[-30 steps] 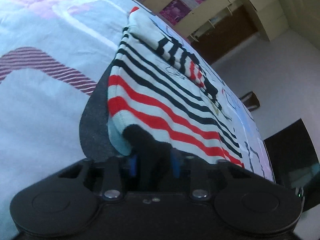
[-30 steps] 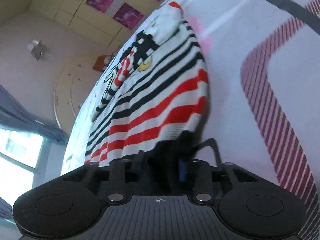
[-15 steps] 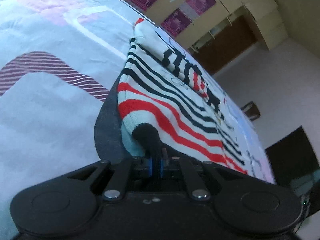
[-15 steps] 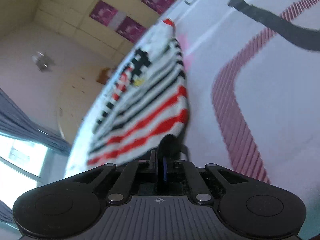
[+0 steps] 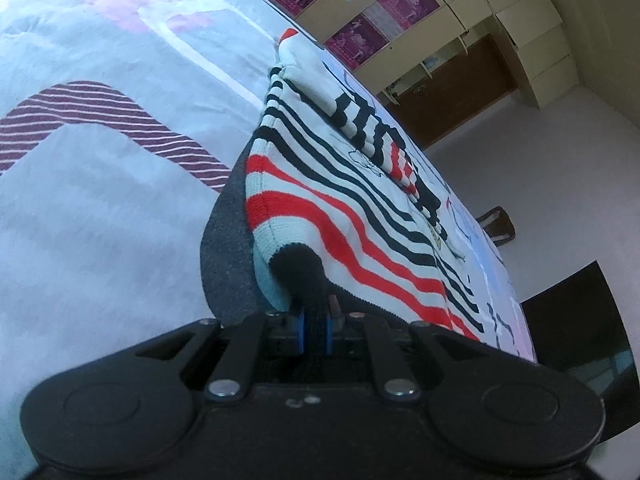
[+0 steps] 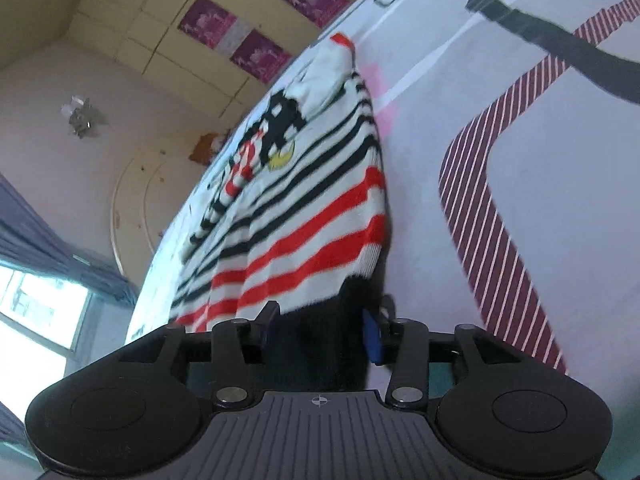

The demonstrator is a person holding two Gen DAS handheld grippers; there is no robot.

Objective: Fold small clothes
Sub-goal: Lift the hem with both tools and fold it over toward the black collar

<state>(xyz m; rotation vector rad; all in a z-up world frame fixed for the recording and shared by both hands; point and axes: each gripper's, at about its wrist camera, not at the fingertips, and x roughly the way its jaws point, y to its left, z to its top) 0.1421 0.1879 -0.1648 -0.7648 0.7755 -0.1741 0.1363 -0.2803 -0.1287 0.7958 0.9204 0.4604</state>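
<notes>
Lying lengthwise, striped sweater (image 5: pixel 352 208) (hem nearest)

Left gripper (image 5: pixel 313 330): jaws closed tight on the black hem of the striped sweater (image 5: pixel 360 216). Right gripper (image 6: pixel 320 330): jaws opening, same hem between them, pads standing apart.

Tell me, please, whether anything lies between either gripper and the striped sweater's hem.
Nothing visible does. The left gripper is pinched shut on the striped sweater's dark hem; the right gripper's jaws are opening with the hem between them.
</notes>
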